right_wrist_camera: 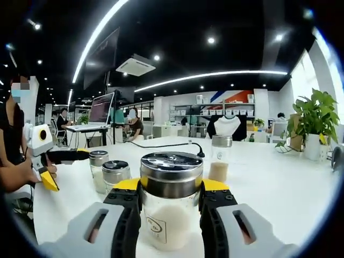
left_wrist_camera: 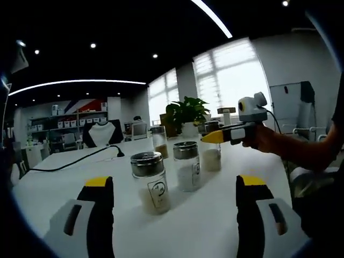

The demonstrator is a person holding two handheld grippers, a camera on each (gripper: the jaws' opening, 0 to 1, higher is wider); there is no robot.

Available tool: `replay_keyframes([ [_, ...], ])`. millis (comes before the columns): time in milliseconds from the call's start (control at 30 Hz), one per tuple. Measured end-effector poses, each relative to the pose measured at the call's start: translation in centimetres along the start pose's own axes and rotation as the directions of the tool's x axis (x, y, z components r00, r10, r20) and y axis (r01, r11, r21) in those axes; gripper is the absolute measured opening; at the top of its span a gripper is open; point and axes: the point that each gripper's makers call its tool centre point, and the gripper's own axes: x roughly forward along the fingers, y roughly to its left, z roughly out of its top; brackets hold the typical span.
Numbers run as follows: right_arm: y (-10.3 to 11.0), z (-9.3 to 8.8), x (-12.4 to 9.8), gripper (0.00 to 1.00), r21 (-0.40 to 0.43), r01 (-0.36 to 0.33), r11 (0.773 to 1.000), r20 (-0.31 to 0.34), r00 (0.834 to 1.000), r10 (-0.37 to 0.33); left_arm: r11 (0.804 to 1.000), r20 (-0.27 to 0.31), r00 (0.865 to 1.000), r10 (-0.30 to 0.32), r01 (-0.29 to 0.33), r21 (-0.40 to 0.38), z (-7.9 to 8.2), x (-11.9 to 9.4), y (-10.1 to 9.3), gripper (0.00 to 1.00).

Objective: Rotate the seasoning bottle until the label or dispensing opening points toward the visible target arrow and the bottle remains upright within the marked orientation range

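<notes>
You are working on a white table (left_wrist_camera: 215,226) in an open office with dark ceiling, strip lights, shelving at the back and bright windows behind a potted plant (left_wrist_camera: 185,114); a black cable (left_wrist_camera: 70,161) trails across the tabletop. Your right gripper (right_wrist_camera: 171,188) is clamped on the seasoning bottle (right_wrist_camera: 171,201), which stands upright on the table with its label facing the camera, while three more jars stand near it, two (right_wrist_camera: 107,172) to one side and one (right_wrist_camera: 220,157) behind. Your left gripper (left_wrist_camera: 174,185) has its jaws apart, holding nothing, with two jars (left_wrist_camera: 150,180) just ahead between them.
</notes>
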Motion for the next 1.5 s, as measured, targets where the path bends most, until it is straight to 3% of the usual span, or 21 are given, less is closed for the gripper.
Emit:
replay_keyframes([
  [400, 0.7, 0.0, 0.3, 0.39, -0.001, -0.008, 1.0, 0.021, 1.0, 0.008, 0.999, 0.014, 1.0, 0.02, -0.021, 0.035, 0.0, -0.2, 0.3, 1.0],
  [1500, 1.1, 0.2, 0.2, 0.39, 0.003, 0.023, 1.0, 0.041, 0.999, -0.023, 0.998, -0.013, 1.0, 0.023, -0.022, 0.059, -0.7, -0.2, 0.2, 1.0],
])
